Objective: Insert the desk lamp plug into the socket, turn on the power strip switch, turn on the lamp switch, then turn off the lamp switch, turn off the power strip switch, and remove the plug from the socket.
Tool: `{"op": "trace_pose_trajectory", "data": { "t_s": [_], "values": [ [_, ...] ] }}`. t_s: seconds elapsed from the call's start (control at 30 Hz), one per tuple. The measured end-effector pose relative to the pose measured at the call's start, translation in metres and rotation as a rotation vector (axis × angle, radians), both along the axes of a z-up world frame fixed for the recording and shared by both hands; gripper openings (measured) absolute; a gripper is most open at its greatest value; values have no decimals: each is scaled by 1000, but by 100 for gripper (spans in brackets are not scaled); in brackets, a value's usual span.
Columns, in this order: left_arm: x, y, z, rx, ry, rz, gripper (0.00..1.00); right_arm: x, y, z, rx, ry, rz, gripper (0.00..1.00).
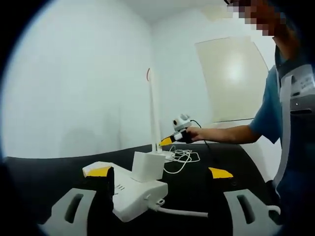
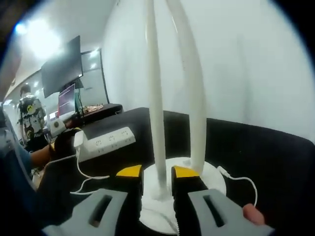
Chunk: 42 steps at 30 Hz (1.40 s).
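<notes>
Right gripper jaws nearly together around my slim white plastic desk lamp stem at twelve o'clock over its base; light, tippy, so I'd press low, while left gripper gapes beside the white power strip.

The power strip is white, with a white plug block on it and a white cord. The lamp is white too, with a thin red arc at its top; in the right gripper view its stems and round base are white. The surface is black. The left claw has yellow tips on black jaws with grey frames at six o'clock; the right claw is coloured the same. The walls are white, the panel cream. A sleeve is blue.
</notes>
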<state>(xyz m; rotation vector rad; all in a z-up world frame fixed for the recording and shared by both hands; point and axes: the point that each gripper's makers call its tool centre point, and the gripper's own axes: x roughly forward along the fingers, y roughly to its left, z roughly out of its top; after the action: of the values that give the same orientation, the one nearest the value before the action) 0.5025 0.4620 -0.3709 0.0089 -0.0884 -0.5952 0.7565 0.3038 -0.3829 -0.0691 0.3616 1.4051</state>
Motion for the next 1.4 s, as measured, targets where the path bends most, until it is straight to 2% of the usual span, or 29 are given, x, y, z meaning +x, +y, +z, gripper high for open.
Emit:
{"op": "trace_pose_trajectory", "data": {
  "t_s": [0.23,0.5,0.8,1.03,1.4],
  "values": [
    [0,0,0,2,1,0,71,2,6,3,20,11,17,22],
    [-1,0,-1,5,1,2,71,3,9,3,25,3,9,12],
    [0,1,-1,7,1,4,71,-3,8,4,30,-16,-1,11],
    [2,3,0,7,-3,12,71,-21,9,8,27,3,18,11],
    [3,5,-1,8,0,22,70,-47,9,16,44,84,26,11]
  ]
}}
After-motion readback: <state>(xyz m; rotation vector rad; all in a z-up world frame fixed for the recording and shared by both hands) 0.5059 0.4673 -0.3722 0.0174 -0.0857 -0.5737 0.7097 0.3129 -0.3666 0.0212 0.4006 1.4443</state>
